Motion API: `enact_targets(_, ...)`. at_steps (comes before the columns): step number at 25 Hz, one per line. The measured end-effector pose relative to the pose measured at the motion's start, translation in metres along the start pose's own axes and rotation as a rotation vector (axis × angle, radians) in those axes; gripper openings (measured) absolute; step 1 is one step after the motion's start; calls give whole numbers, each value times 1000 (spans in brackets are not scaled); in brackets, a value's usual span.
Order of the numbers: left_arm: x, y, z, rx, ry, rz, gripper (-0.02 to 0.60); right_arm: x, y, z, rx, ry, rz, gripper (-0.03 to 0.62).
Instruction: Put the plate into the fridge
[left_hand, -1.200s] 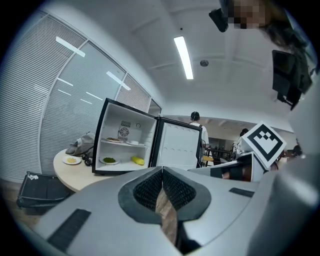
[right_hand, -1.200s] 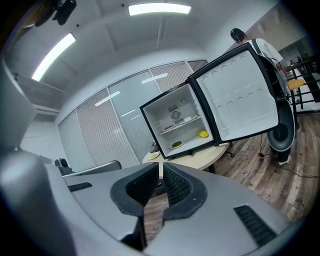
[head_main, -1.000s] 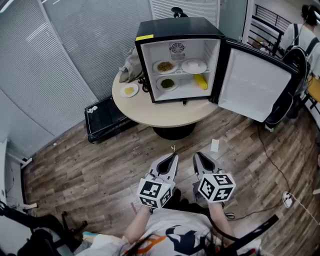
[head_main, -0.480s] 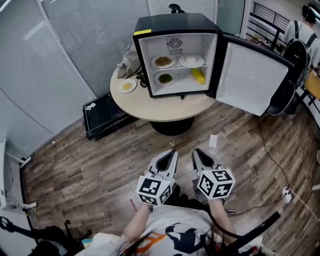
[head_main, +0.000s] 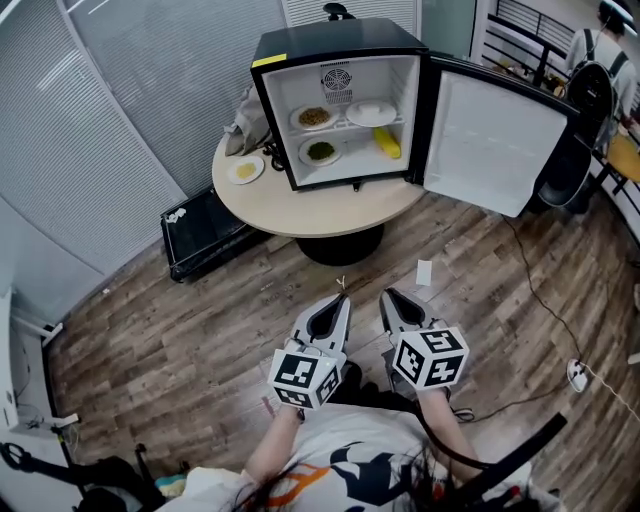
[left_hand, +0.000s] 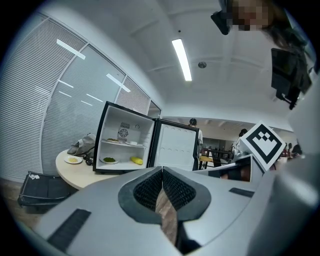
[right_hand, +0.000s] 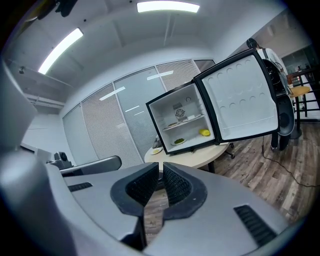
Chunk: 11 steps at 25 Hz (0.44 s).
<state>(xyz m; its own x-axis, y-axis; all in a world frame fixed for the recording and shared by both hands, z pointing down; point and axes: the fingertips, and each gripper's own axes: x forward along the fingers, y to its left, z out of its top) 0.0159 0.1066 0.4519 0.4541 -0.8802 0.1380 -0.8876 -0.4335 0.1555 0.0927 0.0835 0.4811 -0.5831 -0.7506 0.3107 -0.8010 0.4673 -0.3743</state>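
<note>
A small white plate (head_main: 245, 170) with yellow food sits on the round table (head_main: 300, 215), left of the black mini fridge (head_main: 335, 100). It also shows as the plate (left_hand: 73, 160) in the left gripper view and the plate (right_hand: 157, 151) in the right gripper view. The fridge door (head_main: 495, 140) hangs open to the right. Inside, two plates rest on the upper shelf, and a plate of green food (head_main: 320, 151) and a yellow item lie below. My left gripper (head_main: 342, 299) and right gripper (head_main: 387, 295) are held low over the floor near the body, far from the table, both shut and empty.
A grey cloth bundle (head_main: 245, 115) and cables lie on the table beside the fridge. A black case (head_main: 205, 235) lies on the wood floor left of the table, and a paper slip (head_main: 423, 272) lies ahead of the grippers. Chairs and a backpack (head_main: 590, 95) stand at the right.
In the head view the fridge and table have slid up and to the left. Both grippers stay side by side near the body, still shut.
</note>
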Motion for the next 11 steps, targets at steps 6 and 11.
enact_targets(6,2,-5,2,9,3,-10,14,0,-3,-1,10,5,-1,38)
enact_targets(11,3,2,7,8,-16,18,12,9,-2,3,-5,13,24,38)
